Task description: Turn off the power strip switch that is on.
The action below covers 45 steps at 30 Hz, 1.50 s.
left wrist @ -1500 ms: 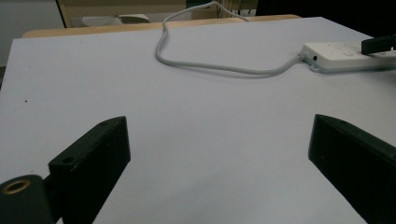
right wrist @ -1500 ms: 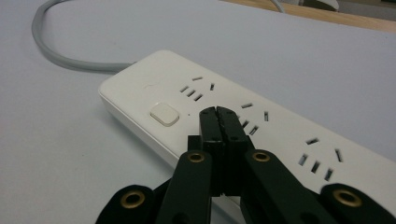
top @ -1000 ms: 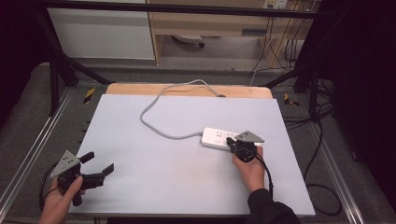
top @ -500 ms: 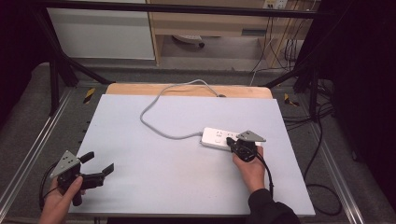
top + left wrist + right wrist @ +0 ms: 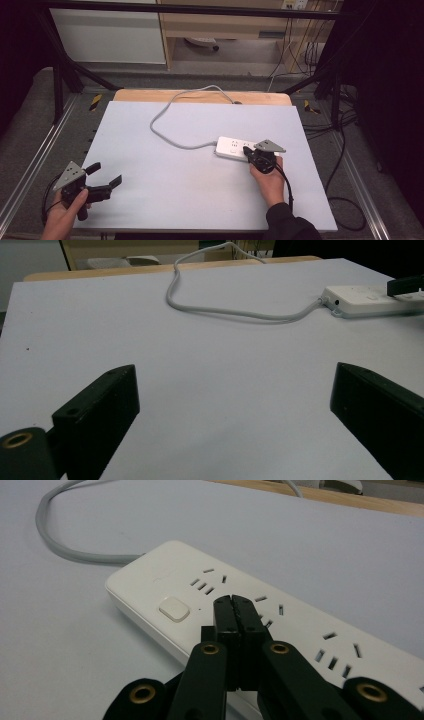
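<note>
Right tongs (image 5: 233,602) are sitting clenched and empty over the power strip (image 5: 280,625) near the desk's (image 5: 165,190) right side, holding steady beside its button (image 5: 174,609); nothing is shifting, so a press looks imminent. Left tongs (image 5: 102,177) are resting released.

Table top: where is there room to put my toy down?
The pale grey table top is bare between the open left claw and the white plastic power strip. It is crowded at the strip, where the shut right claw sits and the grey cable loops.
</note>
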Tool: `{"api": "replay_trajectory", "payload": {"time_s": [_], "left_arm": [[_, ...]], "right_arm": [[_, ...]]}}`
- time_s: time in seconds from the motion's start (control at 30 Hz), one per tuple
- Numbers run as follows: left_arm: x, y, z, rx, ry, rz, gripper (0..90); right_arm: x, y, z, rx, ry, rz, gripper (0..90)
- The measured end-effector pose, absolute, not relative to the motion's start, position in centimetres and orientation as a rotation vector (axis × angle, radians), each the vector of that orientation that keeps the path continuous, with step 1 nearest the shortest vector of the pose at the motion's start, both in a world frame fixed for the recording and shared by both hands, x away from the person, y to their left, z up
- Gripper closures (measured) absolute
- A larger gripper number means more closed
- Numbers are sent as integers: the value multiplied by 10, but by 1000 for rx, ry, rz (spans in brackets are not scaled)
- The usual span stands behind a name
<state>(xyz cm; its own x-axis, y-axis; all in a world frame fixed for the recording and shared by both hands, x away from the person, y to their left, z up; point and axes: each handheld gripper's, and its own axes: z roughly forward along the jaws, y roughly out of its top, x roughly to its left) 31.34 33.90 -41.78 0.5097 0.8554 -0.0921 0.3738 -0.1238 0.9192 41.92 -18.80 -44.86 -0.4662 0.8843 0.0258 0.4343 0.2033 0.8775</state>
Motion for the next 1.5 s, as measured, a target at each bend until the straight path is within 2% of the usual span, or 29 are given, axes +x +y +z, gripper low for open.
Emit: {"api": "replay_trajectory", "payload": {"time_s": [0.53, 0.73, 1.1, 1.5], "left_arm": [[313, 339, -418, 1714, 1046, 583, 56], [313, 339, -418, 1713, 1047, 582, 56], [313, 340, -418, 1716, 1050, 580, 56], [313, 340, -418, 1714, 1051, 581, 56]], "right_arm": [[415, -196, -438, 1236, 1927, 1266, 899], [414, -197, -436, 1242, 1913, 1280, 850], [413, -201, -425, 1272, 1891, 1306, 609], [416, -203, -416, 1338, 1887, 1288, 242]]}}
